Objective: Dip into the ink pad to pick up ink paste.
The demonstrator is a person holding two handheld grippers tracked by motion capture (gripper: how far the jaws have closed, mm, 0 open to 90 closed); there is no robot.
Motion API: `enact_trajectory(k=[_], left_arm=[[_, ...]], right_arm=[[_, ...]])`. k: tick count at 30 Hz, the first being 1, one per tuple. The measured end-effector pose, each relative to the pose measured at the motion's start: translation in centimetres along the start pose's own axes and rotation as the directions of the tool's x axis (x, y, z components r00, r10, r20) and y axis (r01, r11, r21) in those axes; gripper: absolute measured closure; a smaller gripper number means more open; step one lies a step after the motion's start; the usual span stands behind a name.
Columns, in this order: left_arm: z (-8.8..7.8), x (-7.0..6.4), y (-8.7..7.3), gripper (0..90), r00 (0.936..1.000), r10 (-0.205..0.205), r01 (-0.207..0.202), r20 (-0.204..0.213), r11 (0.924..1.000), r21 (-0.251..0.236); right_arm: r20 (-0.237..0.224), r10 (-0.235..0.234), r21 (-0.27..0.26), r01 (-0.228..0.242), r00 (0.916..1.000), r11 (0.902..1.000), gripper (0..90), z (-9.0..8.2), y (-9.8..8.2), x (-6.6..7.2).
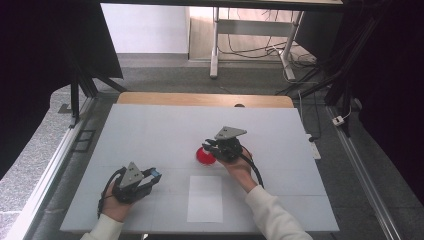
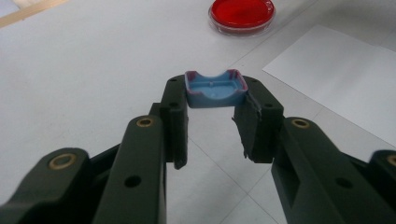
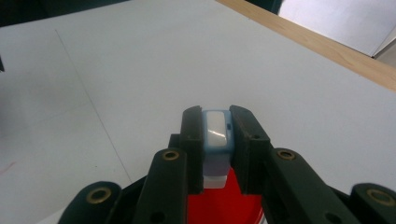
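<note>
My left gripper (image 2: pixel 215 100) is shut on a small blue piece with a pinkish rim (image 2: pixel 214 87), held across its width just above the table. In the high view this gripper (image 1: pixel 153 176) sits at the front left with the blue piece (image 1: pixel 156 174) at its tip. A round red dish (image 1: pixel 204 157) lies mid-table, also seen as the red dish (image 2: pixel 241 14) far ahead of the left jaws. My right gripper (image 3: pixel 216 116) is shut on a narrow blue-and-white piece (image 3: pixel 215 133), directly over the red dish (image 3: pixel 224 205). From above, the right gripper (image 1: pixel 207 145) hovers at the dish's near right edge.
A white sheet of paper (image 1: pixel 205 198) lies flat near the front edge, between the hands; the same sheet (image 2: pixel 336 70) lies to the right of the left jaws. The white table top (image 1: pixel 165 130) has a wooden strip (image 1: pixel 200 99) along its far edge.
</note>
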State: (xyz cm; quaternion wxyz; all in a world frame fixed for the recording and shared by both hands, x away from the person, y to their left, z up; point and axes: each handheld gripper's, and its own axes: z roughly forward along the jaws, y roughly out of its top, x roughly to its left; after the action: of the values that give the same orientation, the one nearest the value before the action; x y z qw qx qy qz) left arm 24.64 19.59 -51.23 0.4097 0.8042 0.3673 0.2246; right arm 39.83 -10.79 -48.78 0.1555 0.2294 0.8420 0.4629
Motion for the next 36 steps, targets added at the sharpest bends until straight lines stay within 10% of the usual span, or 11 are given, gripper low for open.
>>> enact_trajectory(k=[36], left_arm=[[0.0, 0.1, -0.1, 65.4, 1.0000, -0.002, 0.002, -0.004, 1.0000, 0.003]], right_arm=[[0.016, 0.024, 0.047, -0.025, 0.9996, 0.9986, 75.8, 2.1, -1.2, -0.5]])
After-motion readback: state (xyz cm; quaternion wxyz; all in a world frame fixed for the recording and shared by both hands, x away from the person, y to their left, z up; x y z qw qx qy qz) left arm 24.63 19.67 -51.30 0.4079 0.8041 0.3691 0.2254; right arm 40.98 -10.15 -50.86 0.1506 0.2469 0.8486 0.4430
